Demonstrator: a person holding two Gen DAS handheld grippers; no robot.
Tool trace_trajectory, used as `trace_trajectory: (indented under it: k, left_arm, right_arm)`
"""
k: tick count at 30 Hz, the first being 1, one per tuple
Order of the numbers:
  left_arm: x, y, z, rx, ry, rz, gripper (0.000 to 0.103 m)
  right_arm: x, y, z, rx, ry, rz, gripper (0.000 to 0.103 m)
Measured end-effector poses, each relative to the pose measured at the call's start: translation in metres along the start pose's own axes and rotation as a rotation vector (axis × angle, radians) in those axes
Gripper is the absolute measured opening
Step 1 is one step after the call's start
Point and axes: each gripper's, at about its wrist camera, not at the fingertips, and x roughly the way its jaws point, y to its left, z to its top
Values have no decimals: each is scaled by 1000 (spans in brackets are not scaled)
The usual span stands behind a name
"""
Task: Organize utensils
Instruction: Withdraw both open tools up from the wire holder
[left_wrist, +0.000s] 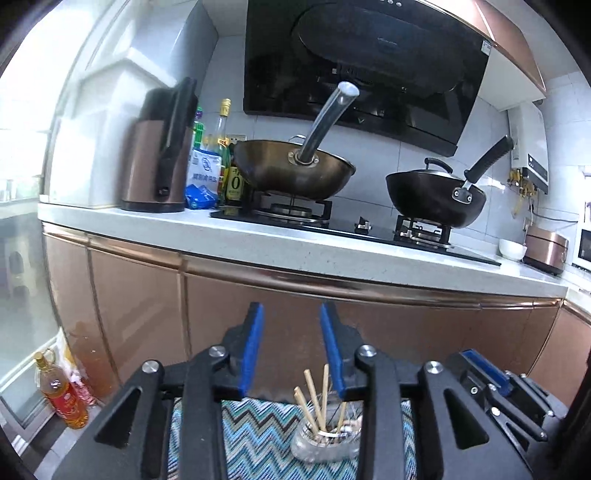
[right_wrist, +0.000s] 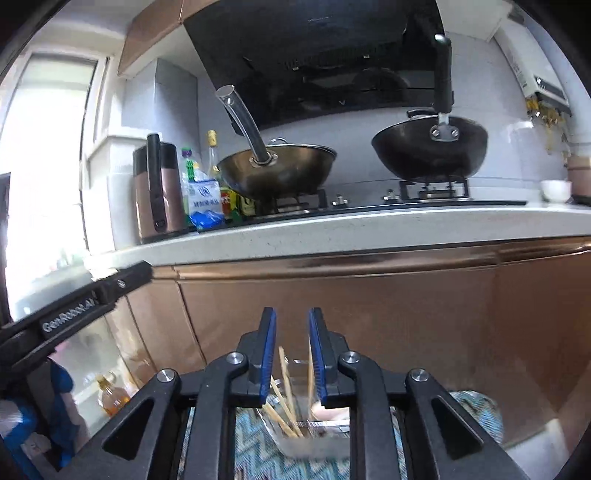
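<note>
A clear glass jar (left_wrist: 325, 445) stands on a blue zigzag-patterned cloth (left_wrist: 255, 439) and holds several wooden chopsticks (left_wrist: 314, 402) upright. It also shows in the right wrist view (right_wrist: 314, 439), with chopsticks (right_wrist: 286, 391) leaning in it. My left gripper (left_wrist: 291, 314) is open and empty, raised above and behind the jar. My right gripper (right_wrist: 291, 321) is open and empty, above the jar. The right gripper's body (left_wrist: 509, 398) shows at the lower right of the left wrist view.
A copper-fronted kitchen counter (left_wrist: 295, 243) runs ahead with a brown wok (left_wrist: 291, 170), a black wok (left_wrist: 436, 199), a copper kettle (left_wrist: 155, 155) and bottles (left_wrist: 221, 147). An oil bottle (left_wrist: 62, 398) stands on the floor at left.
</note>
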Motion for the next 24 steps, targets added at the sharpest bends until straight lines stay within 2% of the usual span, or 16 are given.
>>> trace_trajectory:
  k: [5,12,24]
  left_arm:
    - [-26,4,-2,24,3,28,38]
    - [-57,17,-9,34,17,65,42]
    - [-75,33,-24,22,73,111,42]
  right_arm:
    - [-26,23,-2,-63,21,-62,23]
    - [-59,45,-6,-118,24,-95,24]
    - [-89,56,-12,-162,27,-119,24]
